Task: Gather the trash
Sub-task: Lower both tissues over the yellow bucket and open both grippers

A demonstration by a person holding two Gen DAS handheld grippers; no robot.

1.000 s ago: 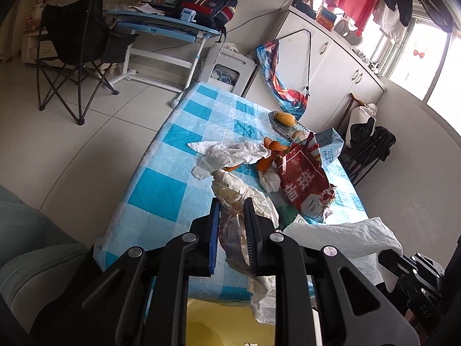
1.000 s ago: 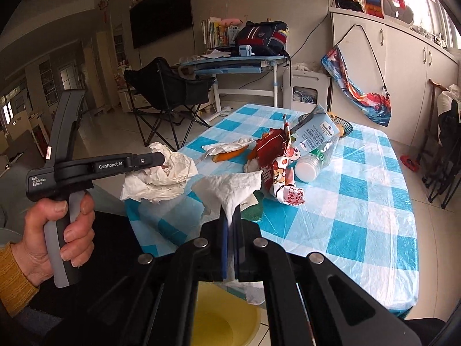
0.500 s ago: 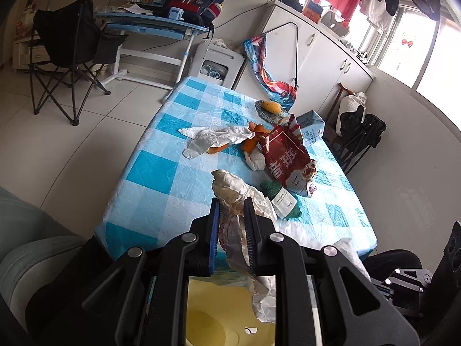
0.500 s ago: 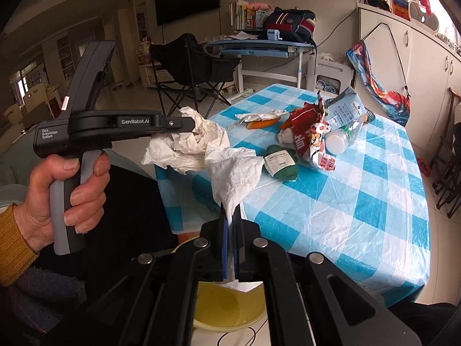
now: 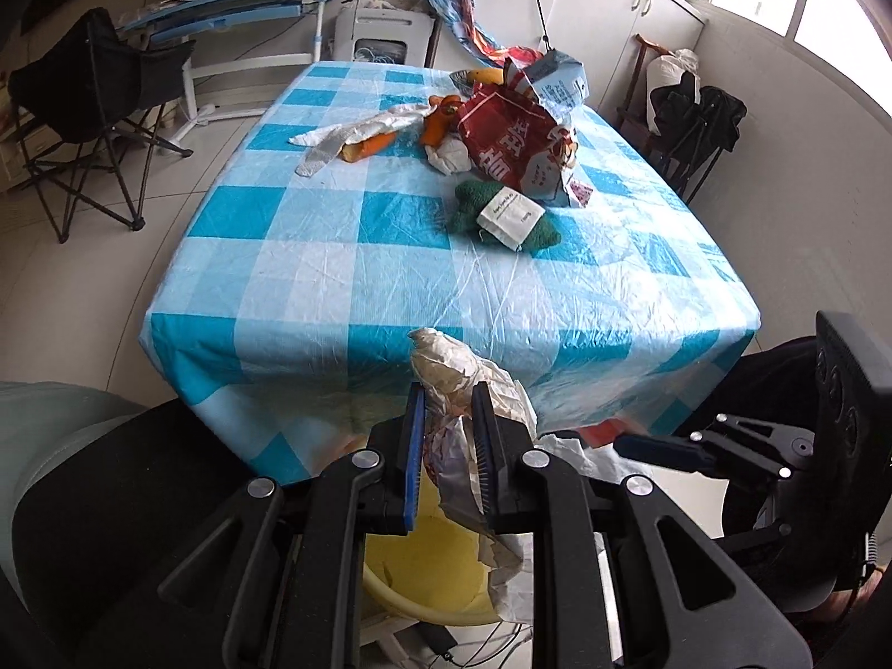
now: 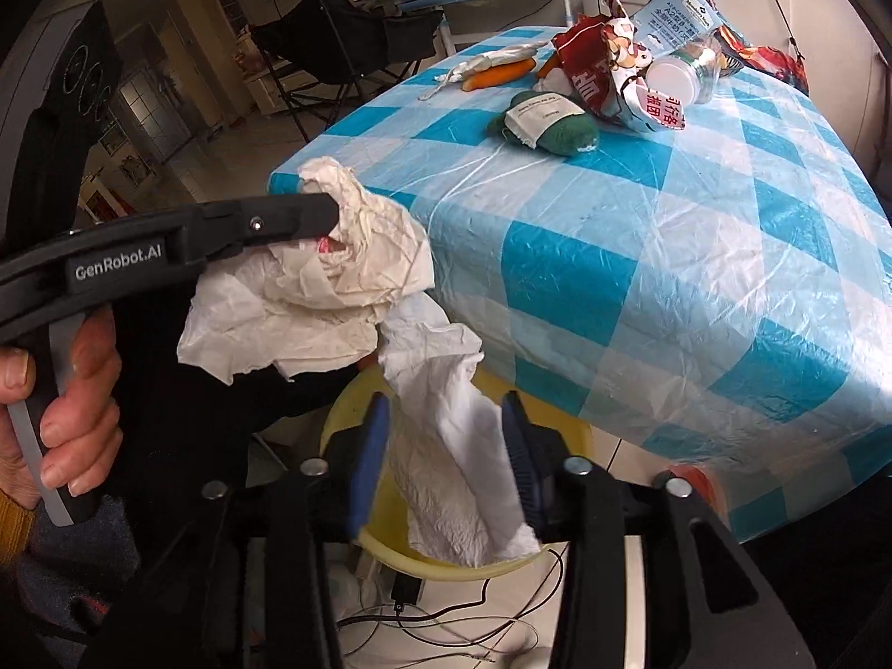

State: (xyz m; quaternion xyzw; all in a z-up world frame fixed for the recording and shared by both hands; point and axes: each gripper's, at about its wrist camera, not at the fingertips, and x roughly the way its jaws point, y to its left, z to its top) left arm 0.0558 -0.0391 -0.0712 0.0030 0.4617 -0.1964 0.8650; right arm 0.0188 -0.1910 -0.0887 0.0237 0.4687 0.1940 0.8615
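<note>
My left gripper [image 5: 449, 407] is shut on a crumpled, stained paper wrapper [image 5: 446, 368] just off the near edge of the blue-checked table [image 5: 345, 290]. A yellow bin [image 5: 423, 574] sits on the floor below it. In the right wrist view my right gripper [image 6: 445, 412] hangs over the same yellow bin [image 6: 384, 546]. Its jaws are opening, and a white tissue [image 6: 446, 401] hangs loose between the parted pads. The left gripper [image 6: 329, 212] with its wrapper [image 6: 334, 290] is up and to the left. A red snack bag [image 5: 502, 139] and a green bundle [image 5: 502, 217] lie on the table.
More litter lies at the table's far side: a white plastic strip [image 5: 357, 131], orange peel [image 5: 368, 148], a blue carton [image 5: 557, 78] and a bottle [image 6: 680, 78]. Cables [image 6: 446, 613] trail on the floor by the bin. A black folding chair [image 5: 83, 89] stands left.
Both grippers have sunk from table height to just over the yellow bin. The right jaws went from shut on the tissue to parted. The left still grips the wrapper.
</note>
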